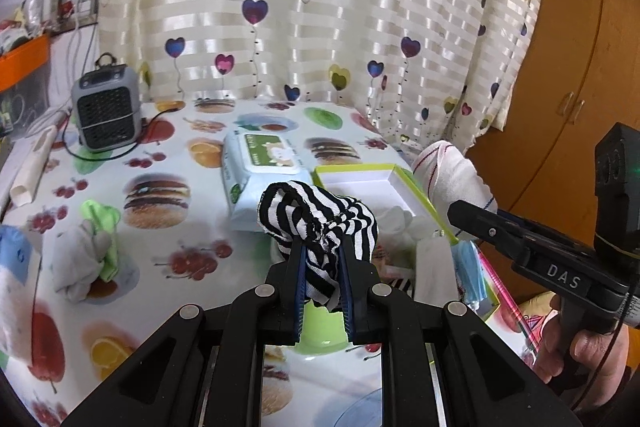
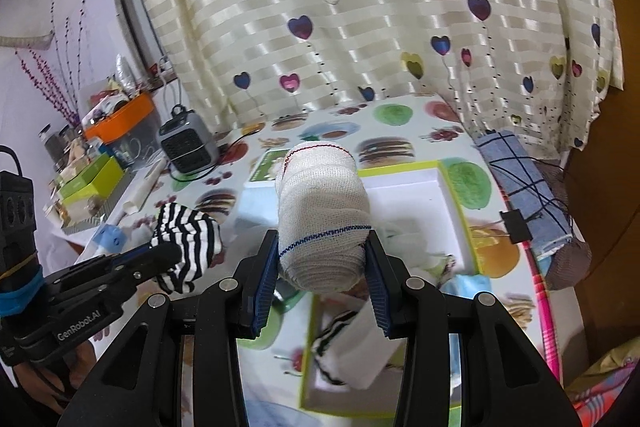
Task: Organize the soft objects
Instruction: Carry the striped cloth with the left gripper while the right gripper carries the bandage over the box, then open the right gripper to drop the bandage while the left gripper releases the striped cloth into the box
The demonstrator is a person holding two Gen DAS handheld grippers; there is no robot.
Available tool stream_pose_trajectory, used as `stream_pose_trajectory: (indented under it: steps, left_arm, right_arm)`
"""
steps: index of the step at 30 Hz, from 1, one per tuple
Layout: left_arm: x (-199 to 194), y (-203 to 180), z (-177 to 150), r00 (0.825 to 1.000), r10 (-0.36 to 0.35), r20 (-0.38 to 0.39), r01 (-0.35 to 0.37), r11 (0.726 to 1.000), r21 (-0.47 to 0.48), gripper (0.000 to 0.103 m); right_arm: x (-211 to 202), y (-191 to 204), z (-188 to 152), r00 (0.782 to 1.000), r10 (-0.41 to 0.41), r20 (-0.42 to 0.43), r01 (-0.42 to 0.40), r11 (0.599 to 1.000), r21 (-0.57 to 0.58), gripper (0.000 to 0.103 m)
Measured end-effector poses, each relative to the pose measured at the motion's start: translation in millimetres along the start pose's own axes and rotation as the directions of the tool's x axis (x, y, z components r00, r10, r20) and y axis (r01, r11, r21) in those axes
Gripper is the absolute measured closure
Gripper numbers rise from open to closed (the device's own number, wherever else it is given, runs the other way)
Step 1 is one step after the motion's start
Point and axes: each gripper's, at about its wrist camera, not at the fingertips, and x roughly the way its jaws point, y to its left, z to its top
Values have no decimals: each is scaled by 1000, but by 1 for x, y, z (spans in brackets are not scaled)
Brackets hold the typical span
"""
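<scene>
L tongs (image 1: 322, 267) pinch the striped sock (image 1: 316, 219), R tongs (image 2: 322, 259) clamp the white gauze roll (image 2: 320, 211), both held above the counter (image 1: 160, 155) nr the green-rimmed box (image 1: 360, 183); I'd lower each w/ care into the box, release only once settled.

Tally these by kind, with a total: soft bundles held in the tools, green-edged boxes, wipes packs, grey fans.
Soft bundles: 2, striped bundle in left tool, white bundle in right tool
Green-edged boxes: 2, far box, near box
Wipes pack: 1
Grey fan: 1
Total: 6
</scene>
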Motion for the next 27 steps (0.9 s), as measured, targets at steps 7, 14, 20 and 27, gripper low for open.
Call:
stream_pose_trajectory:
  steps: [7, 14, 20, 27]
  left_arm:
    - [14, -11, 8, 1000, -21, -12, 21, 999, 25, 89]
    - [33, -19, 17, 999, -35, -32, 37, 998, 44, 89]
    - [53, -26, 24, 998, -38, -59, 42, 997, 61, 89]
    - [72, -36, 35, 996, -36, -86, 43, 996, 82, 89]
  right_arm:
    - [9, -27, 3, 999, -45, -13, 45, 998, 31, 61]
    - [25, -49, 8, 996, -80, -37, 82, 995, 52, 61]
    - [46, -63, 10, 992, -105, -76, 110, 992, 62, 61]
    - [65, -69, 13, 985, -123, -123, 129, 990, 49, 61]
